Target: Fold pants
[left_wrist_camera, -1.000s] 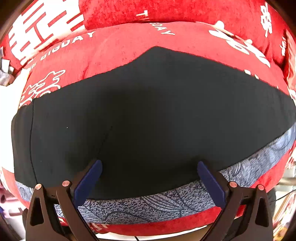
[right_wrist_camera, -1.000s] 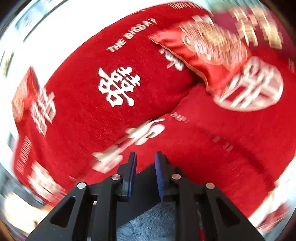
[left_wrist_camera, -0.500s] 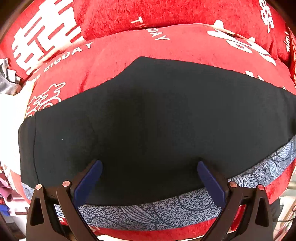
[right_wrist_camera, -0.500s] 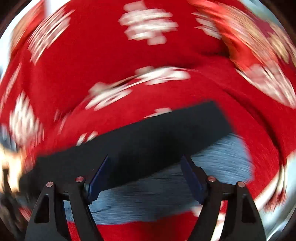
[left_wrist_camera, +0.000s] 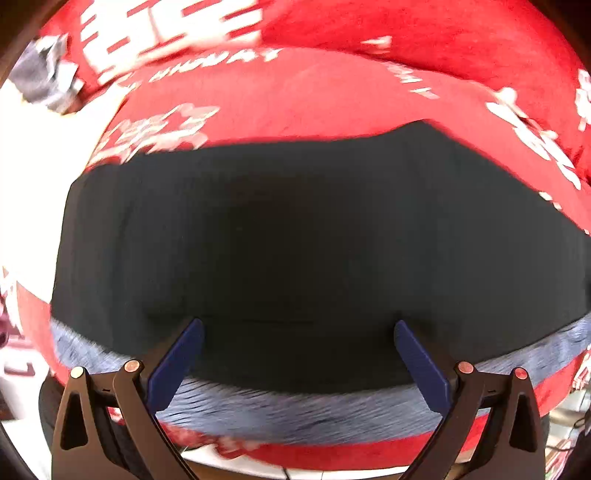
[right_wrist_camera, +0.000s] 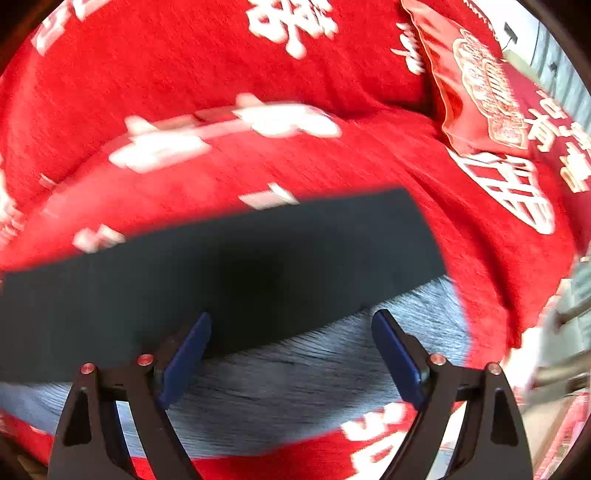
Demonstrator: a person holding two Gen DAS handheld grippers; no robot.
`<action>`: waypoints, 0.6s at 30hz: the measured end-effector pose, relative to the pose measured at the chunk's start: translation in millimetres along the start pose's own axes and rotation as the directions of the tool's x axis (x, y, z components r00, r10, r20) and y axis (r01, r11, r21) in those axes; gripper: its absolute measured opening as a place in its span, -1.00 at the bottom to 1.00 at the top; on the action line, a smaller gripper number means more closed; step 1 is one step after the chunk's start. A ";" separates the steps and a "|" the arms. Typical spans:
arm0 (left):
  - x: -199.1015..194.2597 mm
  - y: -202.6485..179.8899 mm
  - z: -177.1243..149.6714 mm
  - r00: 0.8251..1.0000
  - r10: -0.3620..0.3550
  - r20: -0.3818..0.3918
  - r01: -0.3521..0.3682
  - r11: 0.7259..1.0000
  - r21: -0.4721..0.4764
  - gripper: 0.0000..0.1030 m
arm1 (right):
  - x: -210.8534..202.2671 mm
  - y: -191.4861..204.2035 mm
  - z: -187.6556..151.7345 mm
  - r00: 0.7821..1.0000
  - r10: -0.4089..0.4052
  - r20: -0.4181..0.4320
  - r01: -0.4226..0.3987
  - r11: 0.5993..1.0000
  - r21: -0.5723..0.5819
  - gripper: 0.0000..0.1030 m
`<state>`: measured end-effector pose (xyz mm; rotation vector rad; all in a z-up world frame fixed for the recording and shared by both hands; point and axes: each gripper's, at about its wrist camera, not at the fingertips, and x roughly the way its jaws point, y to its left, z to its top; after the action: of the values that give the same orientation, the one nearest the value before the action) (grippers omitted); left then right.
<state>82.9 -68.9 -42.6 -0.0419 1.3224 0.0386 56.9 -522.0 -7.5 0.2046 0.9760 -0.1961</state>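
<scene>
The pants (left_wrist_camera: 295, 236) lie folded lengthwise on a red cushion (left_wrist_camera: 314, 103). Their black side faces up, and a grey patterned under layer (left_wrist_camera: 295, 413) shows along the near edge. My left gripper (left_wrist_camera: 297, 325) is open and empty, with its blue pads over the near part of the black cloth. In the right wrist view the same pants (right_wrist_camera: 240, 266) end at a square corner on the right, with the grey layer (right_wrist_camera: 295, 387) below. My right gripper (right_wrist_camera: 291, 317) is open and empty above the black and grey boundary.
A red sofa back with white characters (right_wrist_camera: 291, 22) rises behind the cushion. A red printed pillow (right_wrist_camera: 476, 85) leans at the right. A white floor area (left_wrist_camera: 44, 147) and grey clutter (left_wrist_camera: 40, 74) show at the left.
My right gripper opened and let go of the pants end, then swung over the laid-down cloth. My left gripper shifted left along the pants and stayed open.
</scene>
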 end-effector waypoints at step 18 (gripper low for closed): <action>30.6 -30.8 66.4 1.000 -0.025 -0.017 0.025 1.000 0.002 1.00 | 44.8 -72.4 30.2 0.963 -0.236 -0.127 0.251 0.960 0.123 0.99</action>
<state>156.3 -95.9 -55.7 -0.0568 1.3389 0.0158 86.9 -602.8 -34.5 0.2232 1.0993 -0.4839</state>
